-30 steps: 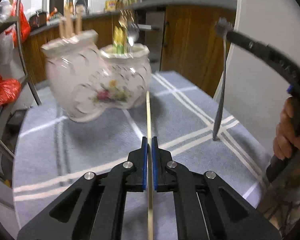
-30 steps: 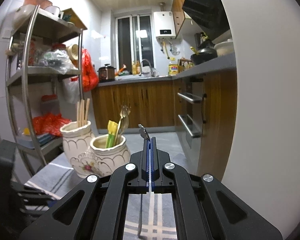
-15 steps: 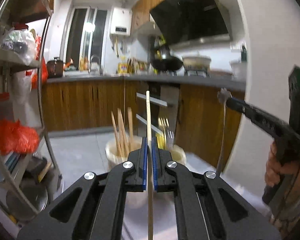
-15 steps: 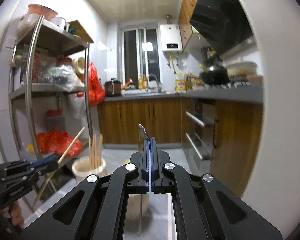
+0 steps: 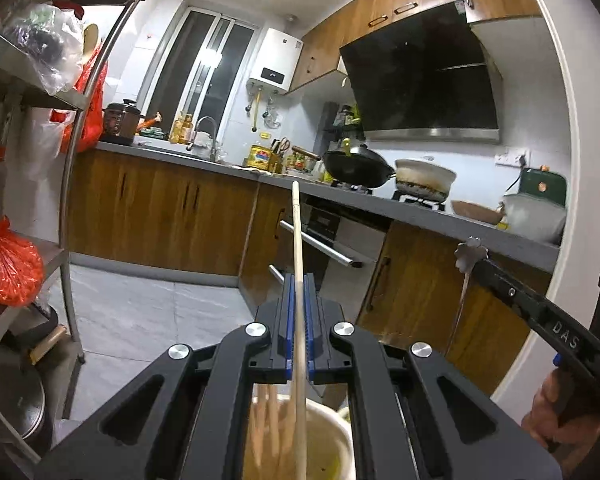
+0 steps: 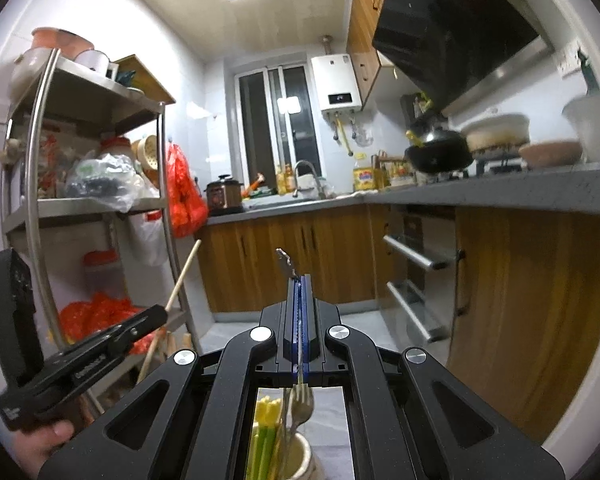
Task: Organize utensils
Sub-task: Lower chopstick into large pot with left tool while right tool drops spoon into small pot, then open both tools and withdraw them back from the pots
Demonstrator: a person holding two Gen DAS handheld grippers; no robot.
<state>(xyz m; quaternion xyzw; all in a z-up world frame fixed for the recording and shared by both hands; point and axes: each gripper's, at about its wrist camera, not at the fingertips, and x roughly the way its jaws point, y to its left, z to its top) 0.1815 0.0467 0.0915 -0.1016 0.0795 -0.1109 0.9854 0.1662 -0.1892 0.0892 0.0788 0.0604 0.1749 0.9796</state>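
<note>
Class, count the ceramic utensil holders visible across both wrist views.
2. One holder with wooden chopsticks sits below the left gripper; one holder with forks and yellow-green utensils sits below the right gripper. Both are partly hidden.

The left tongs (image 5: 298,320) stand above a jar (image 5: 336,436) of chopsticks (image 5: 266,420), with one chopstick (image 5: 298,280) between them running down into that jar. To their right the right tongs (image 6: 299,320) stand above a second jar (image 6: 304,456) of forks (image 6: 302,404) and straws (image 6: 266,432). A shelf rack (image 6: 100,204) stands to the left, a counter (image 6: 500,196) with a wok (image 6: 438,154) to the right, and a sink (image 6: 304,196) lies far behind.
</note>
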